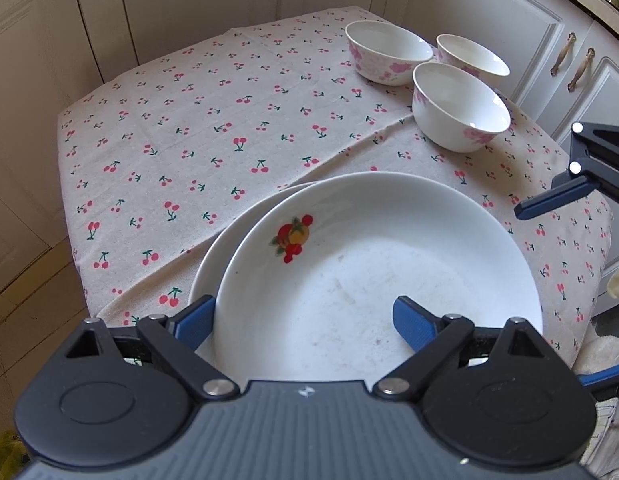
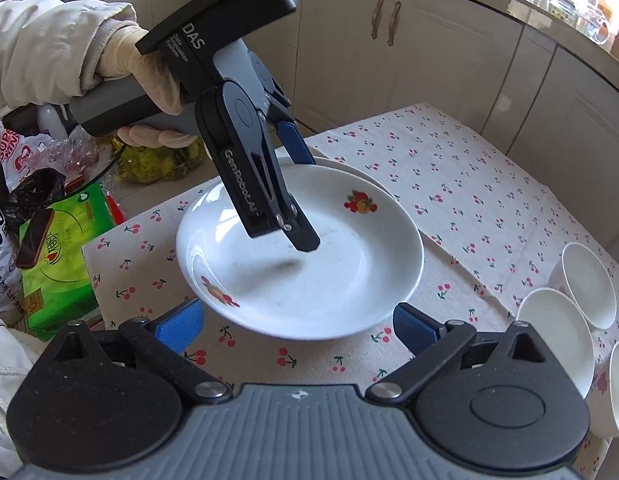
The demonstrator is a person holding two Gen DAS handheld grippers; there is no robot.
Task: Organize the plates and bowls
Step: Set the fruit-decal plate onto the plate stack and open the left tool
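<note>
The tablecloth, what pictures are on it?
Little red-pink cherries with green stems on the beige tablecloth. The left wrist view shows it best.

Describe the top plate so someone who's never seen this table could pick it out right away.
Start at the table under the cherry-print cloth. At the end away from the three small bowls, two white plates are stacked. The top plate is the deep one with fruit pictures inside its rim and the left gripper straddling its edge; the lower plate shows only as a sliver behind it.
</note>
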